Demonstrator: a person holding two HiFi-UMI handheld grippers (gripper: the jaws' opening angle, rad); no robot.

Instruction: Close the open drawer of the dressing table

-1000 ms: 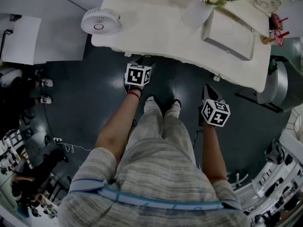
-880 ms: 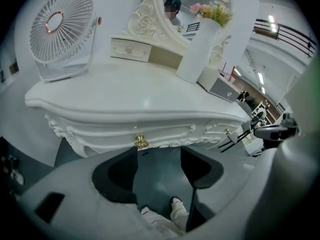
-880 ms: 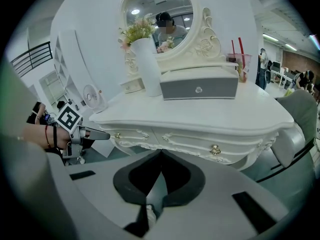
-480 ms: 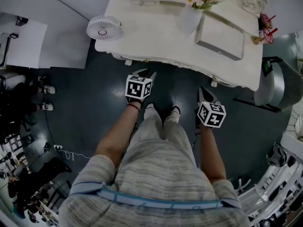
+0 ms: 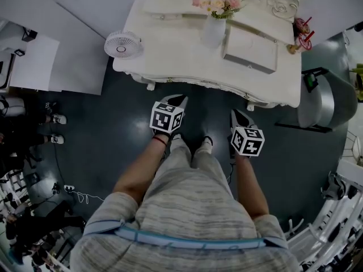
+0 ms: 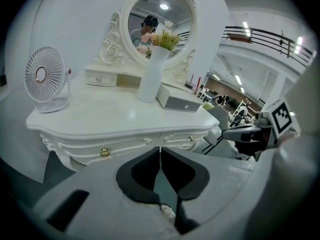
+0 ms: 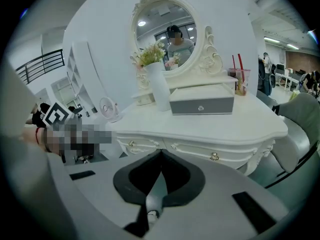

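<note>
The white dressing table (image 5: 170, 44) stands ahead of me, its two front drawers flush with the carved front. Their brass knobs show in the left gripper view (image 6: 104, 152) and in the right gripper view (image 7: 214, 157). My left gripper (image 5: 180, 99) hangs in front of the table's middle, off the front edge. Its jaws are closing, tips together (image 6: 160, 149), with nothing between them. My right gripper (image 5: 233, 113) hovers to its right, shut and empty (image 7: 161, 151), also clear of the table.
On the table stand a small fan (image 5: 123, 44), a white vase of flowers (image 5: 214, 30), a grey drawer box (image 5: 249, 49) and a cup with straws (image 5: 298, 35). A grey chair (image 5: 323, 103) sits at the table's right end. My legs stand on the dark floor.
Both grippers have risen and drawn back from the table's front edge. The left jaws, spread apart before, have come together.
</note>
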